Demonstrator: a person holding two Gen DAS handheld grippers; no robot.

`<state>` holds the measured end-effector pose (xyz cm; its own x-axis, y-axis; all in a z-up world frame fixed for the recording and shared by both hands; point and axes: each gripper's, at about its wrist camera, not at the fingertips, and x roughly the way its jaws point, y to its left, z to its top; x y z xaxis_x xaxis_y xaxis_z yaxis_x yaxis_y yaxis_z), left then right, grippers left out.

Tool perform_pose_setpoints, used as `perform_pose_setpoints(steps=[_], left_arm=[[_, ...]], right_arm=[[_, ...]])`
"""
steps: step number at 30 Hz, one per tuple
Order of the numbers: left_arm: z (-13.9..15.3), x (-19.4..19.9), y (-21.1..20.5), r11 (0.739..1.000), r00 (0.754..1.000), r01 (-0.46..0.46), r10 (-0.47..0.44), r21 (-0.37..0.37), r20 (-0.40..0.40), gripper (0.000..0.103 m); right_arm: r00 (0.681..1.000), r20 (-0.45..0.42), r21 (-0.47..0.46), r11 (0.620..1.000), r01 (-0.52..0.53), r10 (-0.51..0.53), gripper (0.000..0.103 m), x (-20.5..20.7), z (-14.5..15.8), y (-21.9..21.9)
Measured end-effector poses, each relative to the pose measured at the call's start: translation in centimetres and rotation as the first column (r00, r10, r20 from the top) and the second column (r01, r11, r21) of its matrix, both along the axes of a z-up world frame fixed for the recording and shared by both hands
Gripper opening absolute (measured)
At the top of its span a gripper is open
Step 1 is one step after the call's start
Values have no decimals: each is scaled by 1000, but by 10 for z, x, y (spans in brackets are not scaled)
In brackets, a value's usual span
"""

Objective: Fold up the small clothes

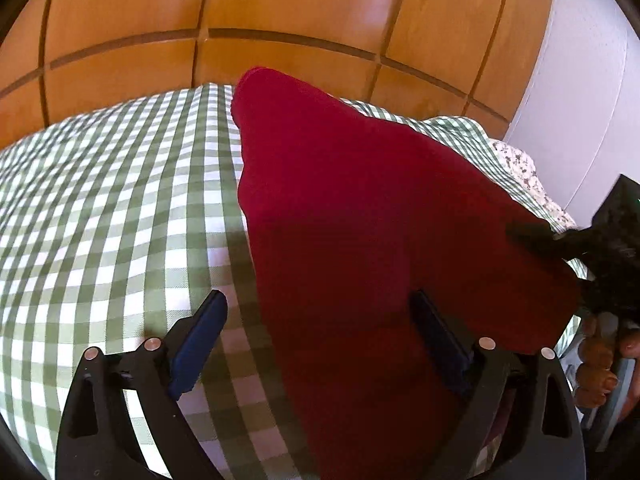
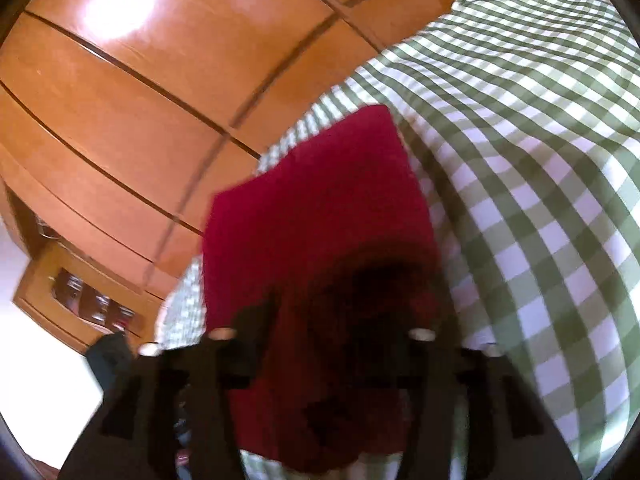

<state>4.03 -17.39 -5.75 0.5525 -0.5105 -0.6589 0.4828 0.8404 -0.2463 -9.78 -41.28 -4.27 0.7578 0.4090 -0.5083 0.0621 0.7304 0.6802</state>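
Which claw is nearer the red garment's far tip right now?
Hard to call; probably left. The left claw is open, straddling the red garment edge. The right claw sits over its near end, blurred.

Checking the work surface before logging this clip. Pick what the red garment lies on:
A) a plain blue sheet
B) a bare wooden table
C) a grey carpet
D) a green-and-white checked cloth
D: in both wrist views the red garment lies on a green-and-white checked cloth, with wooden panelling only behind it.
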Motion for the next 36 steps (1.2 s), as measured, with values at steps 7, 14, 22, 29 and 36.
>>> perform_pose_setpoints(steps=[7,14,22,29,36], left_arm=[[6,-3,7,999,999,-21,21,-28,-29,92],[22,-3,19,998,998,-55,54,-40,-19,92],[63,31,-18,997,998,-45,41,69,53,92],[-1,74,-39,980,999,-24,30,196,-28,100],[-8,77,-25,994,998,-14,20,106,-51,100]], right_arm=[[988,83,-505,849,152,-128,80,-3,62,31],[980,-133,-612,790,35,-147,87,49,-4,47],[983,-141,-520,854,24,-114,88,38,-22,52],[974,-135,-523,848,86,-183,98,35,-23,39],[975,-108,-479,870,118,-192,101,40,-26,35]])
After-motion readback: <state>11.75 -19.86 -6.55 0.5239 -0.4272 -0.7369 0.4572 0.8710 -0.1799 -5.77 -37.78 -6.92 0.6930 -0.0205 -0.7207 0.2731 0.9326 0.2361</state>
